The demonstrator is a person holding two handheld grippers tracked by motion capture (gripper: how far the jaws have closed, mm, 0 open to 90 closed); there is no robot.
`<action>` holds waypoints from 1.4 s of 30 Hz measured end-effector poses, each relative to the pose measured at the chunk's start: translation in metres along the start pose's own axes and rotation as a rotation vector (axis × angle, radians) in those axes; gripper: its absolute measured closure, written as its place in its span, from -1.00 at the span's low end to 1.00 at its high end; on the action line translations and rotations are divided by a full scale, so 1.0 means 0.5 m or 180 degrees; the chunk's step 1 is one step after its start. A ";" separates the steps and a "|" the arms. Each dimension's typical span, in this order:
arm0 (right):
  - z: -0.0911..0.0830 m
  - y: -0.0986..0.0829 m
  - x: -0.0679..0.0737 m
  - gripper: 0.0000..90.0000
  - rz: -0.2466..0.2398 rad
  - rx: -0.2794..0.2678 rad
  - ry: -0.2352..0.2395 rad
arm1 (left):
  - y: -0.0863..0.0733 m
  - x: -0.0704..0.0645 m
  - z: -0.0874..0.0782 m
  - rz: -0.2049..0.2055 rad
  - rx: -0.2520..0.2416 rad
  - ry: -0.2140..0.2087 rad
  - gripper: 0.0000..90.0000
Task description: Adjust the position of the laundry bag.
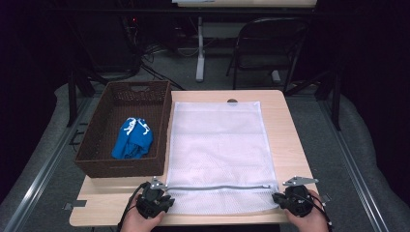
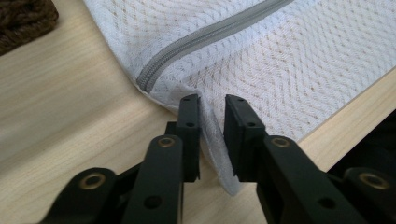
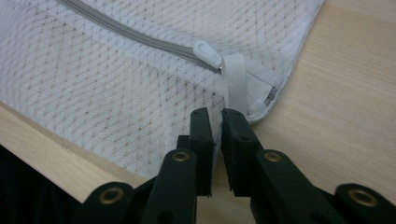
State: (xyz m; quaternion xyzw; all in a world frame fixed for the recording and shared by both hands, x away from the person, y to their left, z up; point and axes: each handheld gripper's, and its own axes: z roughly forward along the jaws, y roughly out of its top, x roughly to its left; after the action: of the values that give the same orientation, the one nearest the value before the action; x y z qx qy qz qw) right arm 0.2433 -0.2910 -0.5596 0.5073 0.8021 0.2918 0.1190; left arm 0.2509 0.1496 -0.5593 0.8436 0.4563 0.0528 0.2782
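Between each claw's jaws, mesh bag (image 1: 220, 145)

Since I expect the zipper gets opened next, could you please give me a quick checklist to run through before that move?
1. Left gripper has the mesh bag edge between its jaws: ok, though a gap remains, so firm clamping: cannot tell.
2. Right gripper on the corner fabric below the white pull tab: jaws nearly closed; grip: cannot tell.
3. Zipper fully closed, slider at the right end: ok.
4. Bag lying flat on the table: ok.
5. Blue garment waiting in the basket: ok.
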 end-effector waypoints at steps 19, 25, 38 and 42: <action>-0.004 -0.006 -0.004 -0.06 0.0047 -0.0181 -0.0001 | -0.002 0.000 -0.017 0.0021 -0.0178 -0.0011 0.02; -0.018 0.003 -0.005 -0.07 0.0052 -0.0189 0.0000 | 0.008 0.001 -0.040 0.0004 -0.0279 -0.0018 0.03; -0.049 0.034 -0.007 -0.02 0.0039 -0.0232 0.0002 | 0.048 -0.004 -0.082 0.0090 -0.0395 0.0016 0.04; -0.057 0.049 -0.008 -0.03 0.0024 -0.0260 -0.0006 | 0.069 -0.010 -0.088 0.0137 -0.0401 -0.0038 0.04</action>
State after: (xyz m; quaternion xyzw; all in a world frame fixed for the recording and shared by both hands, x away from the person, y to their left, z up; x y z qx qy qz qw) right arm 0.2493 -0.2968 -0.5227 0.5053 0.7875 0.3242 0.1393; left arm 0.2587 0.1492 -0.5036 0.8343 0.4322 0.0822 0.3322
